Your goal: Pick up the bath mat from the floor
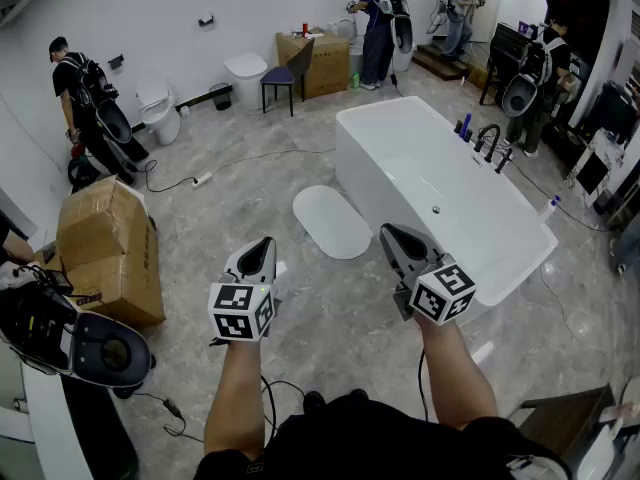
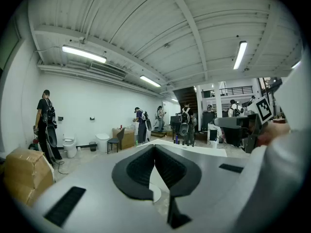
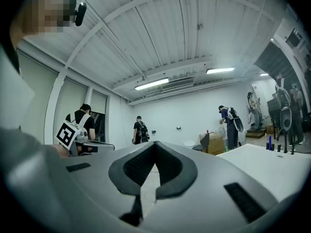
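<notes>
1. grey marbled tile floor (image 1: 330, 338), the biggest thing here. cables trail across it and people are working at the far wall.
2. white rectangular freestanding bathtub (image 1: 440, 188) with a dark tap at its far rim, standing to the right of centre.
3. brown cardboard box (image 1: 105, 248) on the left, well apart from the tub.
4. white oval bath mat (image 1: 331, 220) lying flat on the floor, just beside the tub's left long side. it is ahead of the person and between the lines of the two grippers, and nothing touches it. pick-up not started yet.
5. left gripper (image 1: 264, 242) is held up in the air short of the mat. its own view shows the dark pads pressed together with nothing in them.
6. right gripper (image 1: 386, 231) is the same: raised, near the tub's near corner, jaws closed tip to tip and empty.
7. handling guess: the mat looks thin, soft and light, so it should flop and drape once lifted, not stay flat. not fragile. can't tell if the underside is grippy or suctioned to the tile.
8. where to grab, as a guess: the nearest rounded end, right at the rim. the jaws need to part first, then one tip slides under the lip to pinch it. two pinches spaced along the near edge would stop it folding and dragging.
9. risk: a flat edge on smooth tile, so the tips may skate over it or just push the mat toward the tub.
</notes>
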A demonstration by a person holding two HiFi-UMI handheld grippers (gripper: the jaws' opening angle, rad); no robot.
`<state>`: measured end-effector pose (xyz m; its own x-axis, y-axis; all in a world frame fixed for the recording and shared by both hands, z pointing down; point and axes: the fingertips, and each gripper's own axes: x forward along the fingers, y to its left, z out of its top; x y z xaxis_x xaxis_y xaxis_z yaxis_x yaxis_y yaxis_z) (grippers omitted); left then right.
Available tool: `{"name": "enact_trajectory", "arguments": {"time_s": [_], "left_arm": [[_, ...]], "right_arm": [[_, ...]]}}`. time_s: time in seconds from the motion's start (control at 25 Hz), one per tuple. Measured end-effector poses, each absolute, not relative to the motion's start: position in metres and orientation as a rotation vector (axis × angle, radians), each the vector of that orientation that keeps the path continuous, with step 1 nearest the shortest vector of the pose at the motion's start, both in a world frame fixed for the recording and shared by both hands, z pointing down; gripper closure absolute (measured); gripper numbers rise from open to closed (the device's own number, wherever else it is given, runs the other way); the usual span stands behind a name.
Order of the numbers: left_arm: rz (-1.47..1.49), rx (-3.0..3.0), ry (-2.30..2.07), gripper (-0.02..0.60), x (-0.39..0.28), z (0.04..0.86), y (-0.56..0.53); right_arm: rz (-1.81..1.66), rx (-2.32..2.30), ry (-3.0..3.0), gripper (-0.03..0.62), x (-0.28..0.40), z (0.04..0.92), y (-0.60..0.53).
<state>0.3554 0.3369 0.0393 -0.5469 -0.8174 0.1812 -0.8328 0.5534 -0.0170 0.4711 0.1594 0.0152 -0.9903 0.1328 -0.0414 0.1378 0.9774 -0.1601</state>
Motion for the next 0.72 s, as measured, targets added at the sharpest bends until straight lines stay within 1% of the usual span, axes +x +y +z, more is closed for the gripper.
{"name": "enact_trajectory", "arguments": {"time_s": [0.72], "left_arm": [[0.132, 1.414, -2.649, 0.563, 0.359, 0.037, 0.346]], "right_arm": [[-0.26, 0.284, 3.099, 0.579, 0.47, 0.016, 0.174]]}}
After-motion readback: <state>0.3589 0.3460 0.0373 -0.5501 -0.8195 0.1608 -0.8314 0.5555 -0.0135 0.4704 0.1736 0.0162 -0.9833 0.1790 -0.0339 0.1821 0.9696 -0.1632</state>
